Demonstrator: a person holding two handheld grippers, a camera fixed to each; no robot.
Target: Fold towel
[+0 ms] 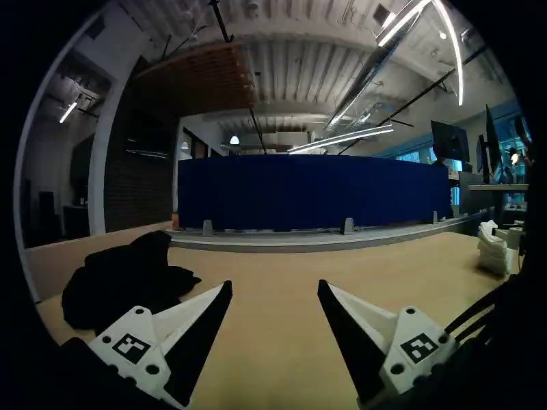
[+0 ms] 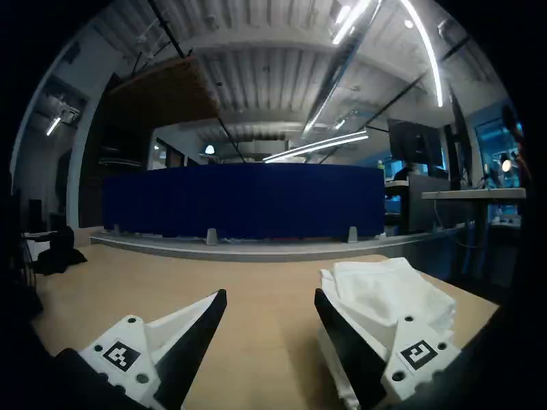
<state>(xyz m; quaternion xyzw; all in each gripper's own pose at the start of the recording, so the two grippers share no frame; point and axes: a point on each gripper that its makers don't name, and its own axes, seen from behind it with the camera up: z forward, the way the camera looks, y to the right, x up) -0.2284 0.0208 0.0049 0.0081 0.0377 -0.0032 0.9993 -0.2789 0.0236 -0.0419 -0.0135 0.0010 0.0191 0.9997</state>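
The left gripper (image 1: pixel 274 283) and right gripper (image 2: pixel 270 294) gaped wide, empty — the crumpled black towel (image 1: pixel 126 280) looked soft, light, floppy — best pinched at a loose corner, I reckoned

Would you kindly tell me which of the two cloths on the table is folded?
The white towel, by the right tongs, is folded flat; the black cloth lies crumpled.

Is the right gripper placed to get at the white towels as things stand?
Probably yes: the right gripper is open, and the white towels lie on the table right by one finger, with nothing between.
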